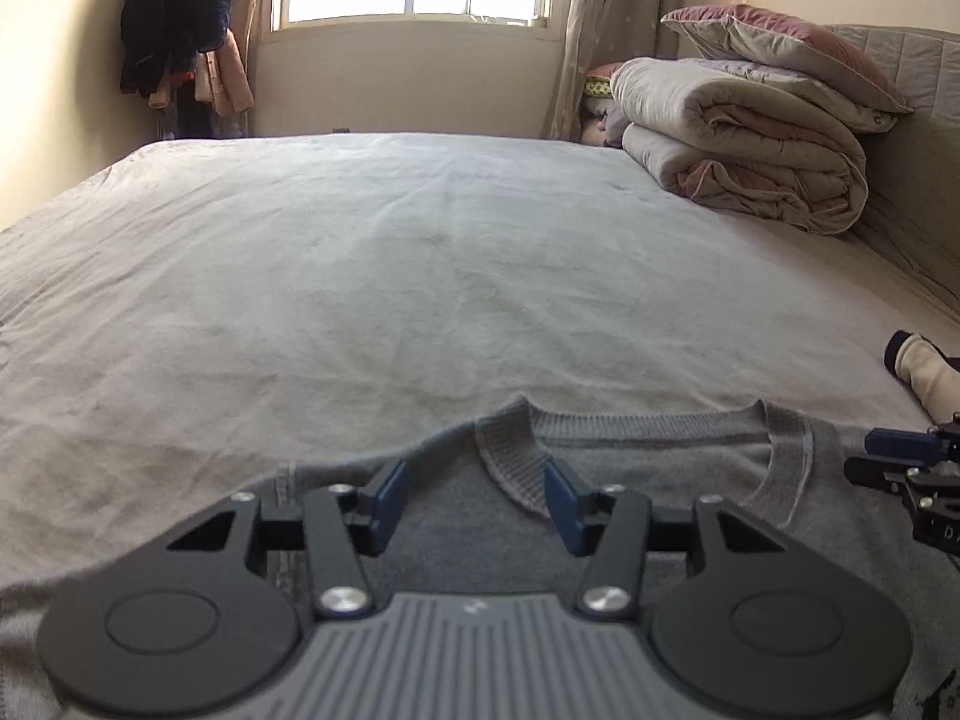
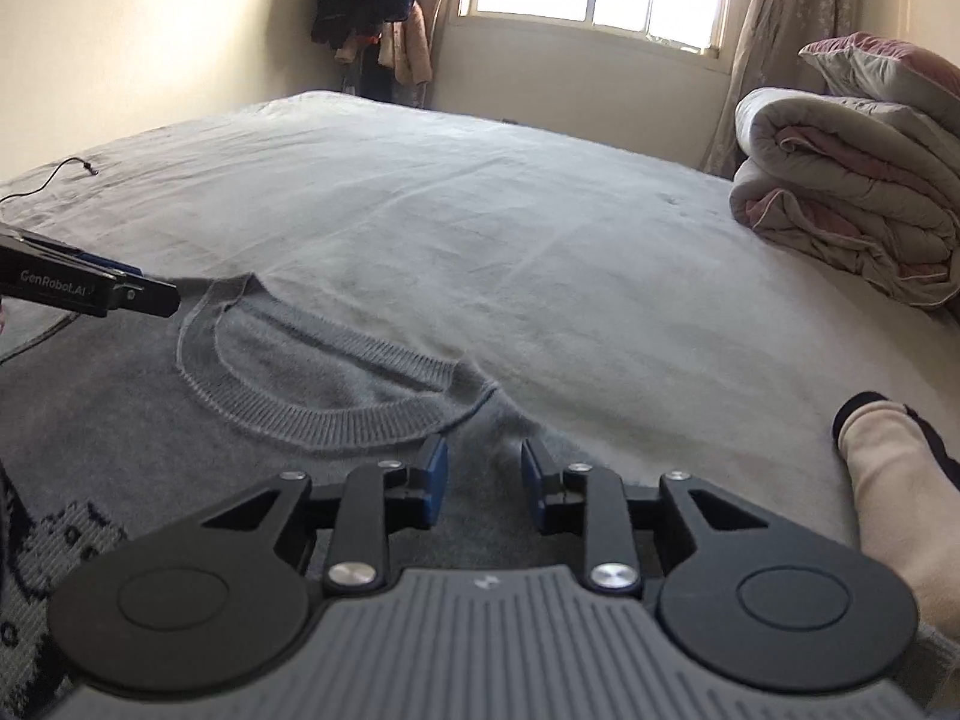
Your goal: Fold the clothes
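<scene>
Both grippers — left gripper (image 1: 474, 501) and right gripper (image 2: 483, 483) — are hovering with parted, empty jaws over the grey sweater (image 2: 300, 384) lying on the bed (image 1: 420, 252), risking pinching the sheet too.

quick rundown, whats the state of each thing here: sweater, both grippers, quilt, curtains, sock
grey sweater: lying flat on the bed, neckline facing the window
left gripper: open over the sweater's shoulder, holding nothing
right gripper: open over the other shoulder, holding nothing
quilt: folded and stacked
curtains: drawn aside
cream sock: lying loose beside the sweater
</scene>
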`<state>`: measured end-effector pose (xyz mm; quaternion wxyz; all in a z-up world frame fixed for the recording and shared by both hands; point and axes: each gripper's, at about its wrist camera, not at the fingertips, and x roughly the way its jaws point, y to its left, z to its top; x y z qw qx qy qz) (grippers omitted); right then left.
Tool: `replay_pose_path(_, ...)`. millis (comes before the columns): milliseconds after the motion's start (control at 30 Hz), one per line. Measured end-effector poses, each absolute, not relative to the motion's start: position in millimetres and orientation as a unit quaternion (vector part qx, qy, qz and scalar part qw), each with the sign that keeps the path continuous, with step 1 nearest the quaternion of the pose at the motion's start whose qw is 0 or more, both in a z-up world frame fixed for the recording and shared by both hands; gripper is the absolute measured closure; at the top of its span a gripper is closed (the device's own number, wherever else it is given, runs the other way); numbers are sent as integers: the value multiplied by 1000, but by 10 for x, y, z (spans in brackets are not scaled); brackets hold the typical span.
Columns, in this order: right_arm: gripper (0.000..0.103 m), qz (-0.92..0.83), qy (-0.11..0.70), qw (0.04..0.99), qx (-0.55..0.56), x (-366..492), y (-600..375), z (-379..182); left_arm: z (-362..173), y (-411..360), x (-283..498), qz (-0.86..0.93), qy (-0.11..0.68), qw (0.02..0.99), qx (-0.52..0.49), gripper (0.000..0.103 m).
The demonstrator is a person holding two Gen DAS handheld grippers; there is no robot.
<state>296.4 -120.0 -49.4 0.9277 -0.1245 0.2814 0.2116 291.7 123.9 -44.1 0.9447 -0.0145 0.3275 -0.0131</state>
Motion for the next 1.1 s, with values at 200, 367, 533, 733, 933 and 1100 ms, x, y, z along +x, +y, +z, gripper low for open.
replay_pose_path(200,66,147,305,933,-125,3107,-1137,-552,-576,1121,2827,43,333,941,34,43)
replay_pose_path(367,61,133,306,933,-136,2835,-1145,-397,-444,933,2621,51,362,930,44,41)
replay_pose_path(533,55,105,311,934,-138,2527,-1379,-268,-345,838,2271,55,381,923,24,41)
replay_pose_path(733,51,54,322,937,-127,2174,-1869,-111,-212,800,1774,55,397,916,0,39)
replay_pose_path(933,45,26,329,937,-117,1807,-2312,55,-97,923,1265,80,396,914,-41,23)
replay_pose_path(1100,41,14,325,939,-112,1561,-2449,166,-115,1082,997,107,414,901,-68,16)
